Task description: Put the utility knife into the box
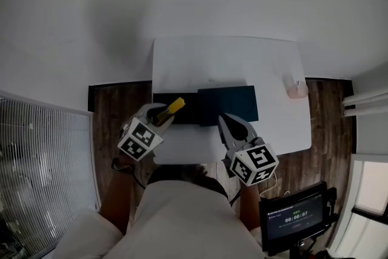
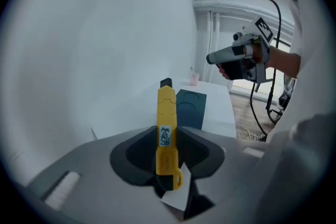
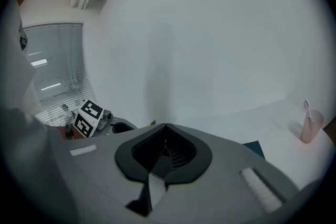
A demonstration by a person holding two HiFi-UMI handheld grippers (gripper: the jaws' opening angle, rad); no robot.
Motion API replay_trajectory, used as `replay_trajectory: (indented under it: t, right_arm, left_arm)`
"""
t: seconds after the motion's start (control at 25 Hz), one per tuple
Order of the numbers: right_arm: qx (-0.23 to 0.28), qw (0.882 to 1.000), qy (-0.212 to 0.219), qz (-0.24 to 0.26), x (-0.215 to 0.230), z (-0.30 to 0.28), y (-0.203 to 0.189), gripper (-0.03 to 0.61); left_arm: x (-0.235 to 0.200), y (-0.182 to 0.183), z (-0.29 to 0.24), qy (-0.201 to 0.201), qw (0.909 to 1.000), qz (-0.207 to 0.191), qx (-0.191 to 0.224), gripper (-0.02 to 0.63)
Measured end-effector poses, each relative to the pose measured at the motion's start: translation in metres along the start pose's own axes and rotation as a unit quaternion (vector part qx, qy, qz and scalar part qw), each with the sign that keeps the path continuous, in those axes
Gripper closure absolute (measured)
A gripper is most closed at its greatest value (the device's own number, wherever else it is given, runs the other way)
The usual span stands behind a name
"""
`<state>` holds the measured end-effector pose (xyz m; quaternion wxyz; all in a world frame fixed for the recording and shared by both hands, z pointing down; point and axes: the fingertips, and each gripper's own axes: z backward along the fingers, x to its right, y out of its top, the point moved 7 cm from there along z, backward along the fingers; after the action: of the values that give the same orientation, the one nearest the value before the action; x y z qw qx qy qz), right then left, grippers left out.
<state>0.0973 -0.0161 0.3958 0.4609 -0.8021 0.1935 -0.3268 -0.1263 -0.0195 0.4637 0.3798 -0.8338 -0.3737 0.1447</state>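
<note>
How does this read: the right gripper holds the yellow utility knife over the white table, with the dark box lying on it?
Wrong gripper: the left gripper holds the yellow utility knife, clamped between its jaws in the left gripper view. The right gripper is shut and empty. The dark box does lie on the white table.

White table (image 1: 230, 60), pink cup (image 1: 296, 88) at its right edge — small screen (image 1: 295, 215)
</note>
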Motion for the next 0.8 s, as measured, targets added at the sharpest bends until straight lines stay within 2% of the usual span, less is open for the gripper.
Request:
replay_trajectory:
  t: [0.48,0.8]
  right_arm:
    - [-0.022,1.000,-0.011,-0.013,-0.001,-0.001,-0.011,0.577]
    - [-0.036,0.999,-0.018,-0.022,0.000,-0.001,-0.019,0.577]
  left_arm:
    - [0.008,-0.013,-0.019,-0.028,0.9983,-0.028,-0.042,0.500]
    - [0.011,-0.029,-0.028,-0.047,0.9968,-0.016,-0.063,0.500]
